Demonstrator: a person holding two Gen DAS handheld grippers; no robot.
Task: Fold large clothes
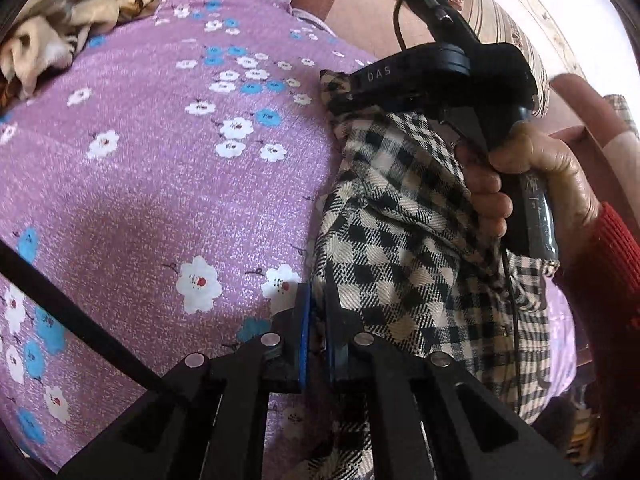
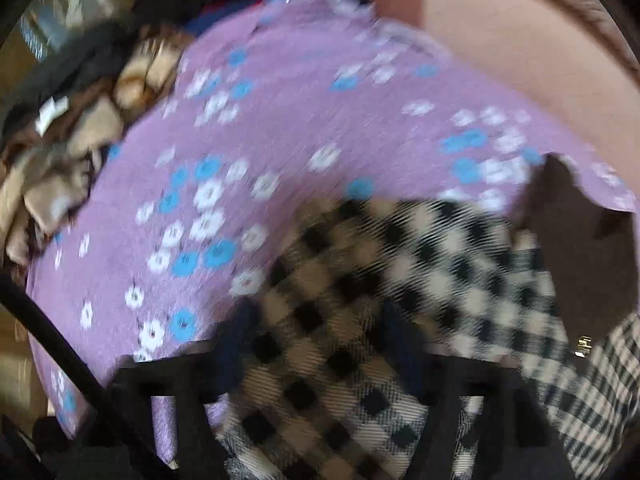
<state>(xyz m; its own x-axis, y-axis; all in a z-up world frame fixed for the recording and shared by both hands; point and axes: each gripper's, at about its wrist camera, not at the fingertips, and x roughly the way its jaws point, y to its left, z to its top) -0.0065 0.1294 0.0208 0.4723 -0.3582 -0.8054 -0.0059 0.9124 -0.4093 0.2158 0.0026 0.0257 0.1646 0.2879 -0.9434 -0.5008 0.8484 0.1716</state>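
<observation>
Your left hand-held gripper is closed tight on an edge of the checked garment, its blue pads nipping the cloth where it meets the floral purple bedspread. The garment lies in a long bunched band running away from this gripper towards your right hand-held gripper, which is held in your right hand over the band's far end; the long axis therefore runs straight from one gripper to the other, near the bed's right edge. In the blurred right wrist view, checked cloth fills the space between the right fingers; the jaws stand partly apart, and whether they press the cloth you cannot tell. A heap of tan and brown clothes sits well apart at the bed's far left corner. A striped cushion lies beyond the right gripper. Judged from this, the bedspread to the left is free for spreading; the right gripper's cable trails across the cloth and may snag.
</observation>
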